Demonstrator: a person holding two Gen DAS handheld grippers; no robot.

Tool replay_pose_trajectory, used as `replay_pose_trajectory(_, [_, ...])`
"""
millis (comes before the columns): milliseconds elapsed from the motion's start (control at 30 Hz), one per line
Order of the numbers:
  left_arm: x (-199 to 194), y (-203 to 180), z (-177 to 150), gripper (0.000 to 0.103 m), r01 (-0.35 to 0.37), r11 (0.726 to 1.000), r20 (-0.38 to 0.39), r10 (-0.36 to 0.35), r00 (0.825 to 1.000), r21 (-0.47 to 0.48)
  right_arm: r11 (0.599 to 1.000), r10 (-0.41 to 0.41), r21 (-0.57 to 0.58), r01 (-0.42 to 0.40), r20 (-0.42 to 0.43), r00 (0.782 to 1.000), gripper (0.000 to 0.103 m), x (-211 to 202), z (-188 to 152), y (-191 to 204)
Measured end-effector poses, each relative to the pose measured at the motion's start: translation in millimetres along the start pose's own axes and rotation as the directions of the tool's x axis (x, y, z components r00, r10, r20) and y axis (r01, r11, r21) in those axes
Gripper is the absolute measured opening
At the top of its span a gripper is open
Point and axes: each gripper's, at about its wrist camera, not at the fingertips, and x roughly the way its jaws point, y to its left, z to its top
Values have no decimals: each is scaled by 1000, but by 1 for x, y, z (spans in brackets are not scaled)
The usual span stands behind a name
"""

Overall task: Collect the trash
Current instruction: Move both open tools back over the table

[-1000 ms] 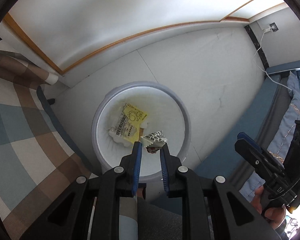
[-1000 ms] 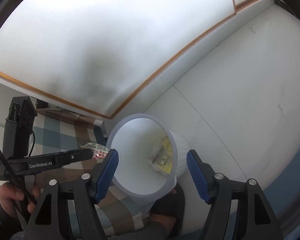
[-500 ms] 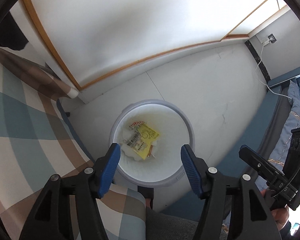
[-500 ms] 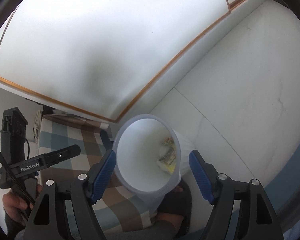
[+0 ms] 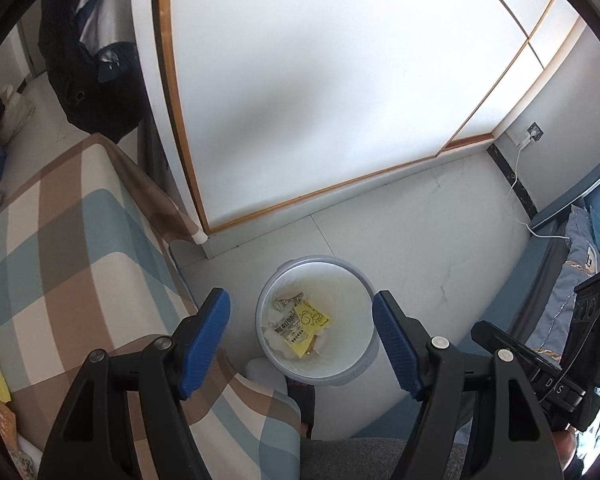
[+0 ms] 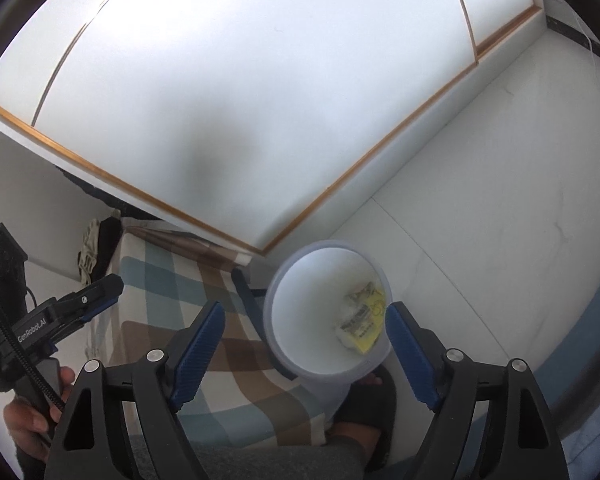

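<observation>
The room was pale: a white tiled floor [image 5: 412,216] ran up to a wooden-trimmed sliding door [image 5: 320,80], with a plaid-covered bed [image 5: 68,240] on my left. I saw the trash bin [image 5: 364,364] standing on the floor just beside the bed, and inside it lay a yellow wrapper [image 5: 308,322] on some crumpled white paper [image 5: 278,304]. My left gripper [image 5: 302,338] hung above the bin, its jaws opening with nothing between them. My right gripper [image 6: 302,346] also hovered over the bin, jaws opening and likewise empty. A sandalled foot [image 6: 364,412] rested by the bin's base.
</observation>
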Motion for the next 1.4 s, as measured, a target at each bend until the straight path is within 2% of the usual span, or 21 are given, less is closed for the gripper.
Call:
replay_pose_trajectory(333, [-54,30,-16,71,-42,998,141,49,989,-52,992,40,-122,-29,88,995,84,-43,-8,66])
replay_pose_trajectory(467, [-81,53,-25,71,-49,995,208,68,976,-92,980,70,-192,-46,120,990,85,-58,-13,103])
replay_pose_trajectory(633, [-115,87,-39,72,-73,986,298,115,948,-148,958,72,-285,-28,143,987,86,-64,-29,147])
replay_pose_trajectory(700, [-125,102,-46,77,-84,981,305,134,943,-172,950,84,-311,-39,134,987,86,-62,-35,163])
replay_pose_trajectory(867, [-149,135,-66,78,-114,966,324,188,927,-232,923,114,-379,-69,98,989,86,-54,-56,202])
replay_pose_trajectory(1033, [-163,165,-87,79,-130,946,321,227,919,-297,879,89,-475,-42,78,993,87,-38,-80,241])
replay_pose_trajectory(1300, [-169,213,-112,79,-153,912,297,277,914,-379,823,136,-559,-106,12,991,88,-17,-112,288])
replay_pose_trajectory(1400, [-169,229,-122,86,-154,901,288,286,914,-405,801,138,-588,-117,-8,990,88,-6,-125,304])
